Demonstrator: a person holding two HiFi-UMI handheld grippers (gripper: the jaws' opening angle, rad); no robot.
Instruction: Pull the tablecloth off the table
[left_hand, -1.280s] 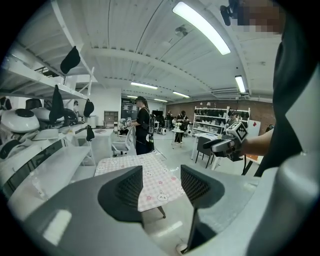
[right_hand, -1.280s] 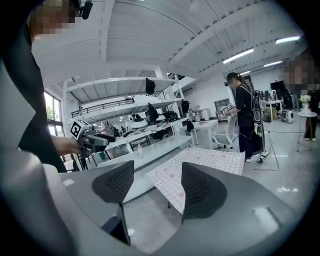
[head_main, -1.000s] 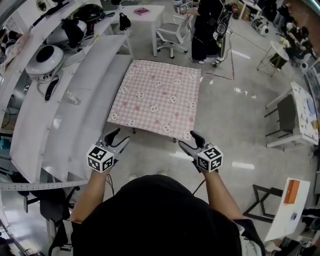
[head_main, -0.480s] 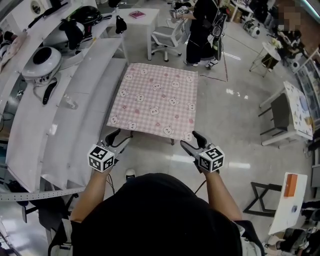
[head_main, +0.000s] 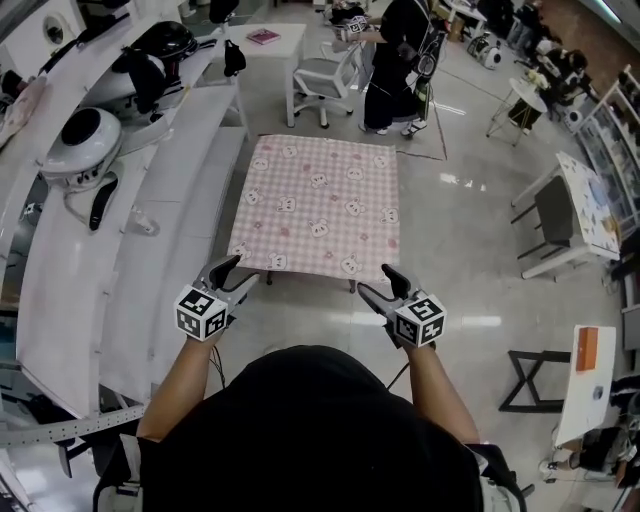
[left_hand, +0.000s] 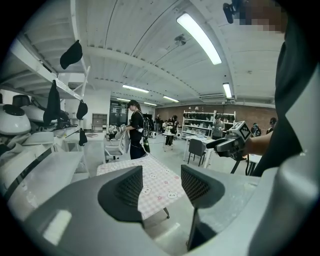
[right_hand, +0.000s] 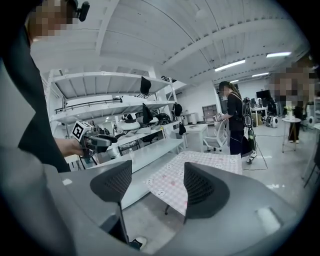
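Now | left gripper (head_main: 238, 273) jaws apart, empty | right gripper (head_main: 377, 280) likewise | tablecloth (head_main: 320, 205) near edge just ahead, floor (head_main: 310, 302) between

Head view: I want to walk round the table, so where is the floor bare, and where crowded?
Bare floor lies right of the tablecloth, up to the grey chair, and before its near edge. Crowded: white benches hug its left side; an office chair and a person stand at the far end.

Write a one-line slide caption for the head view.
Left gripper and right gripper, both open, held short of the spread pink checked tablecloth.
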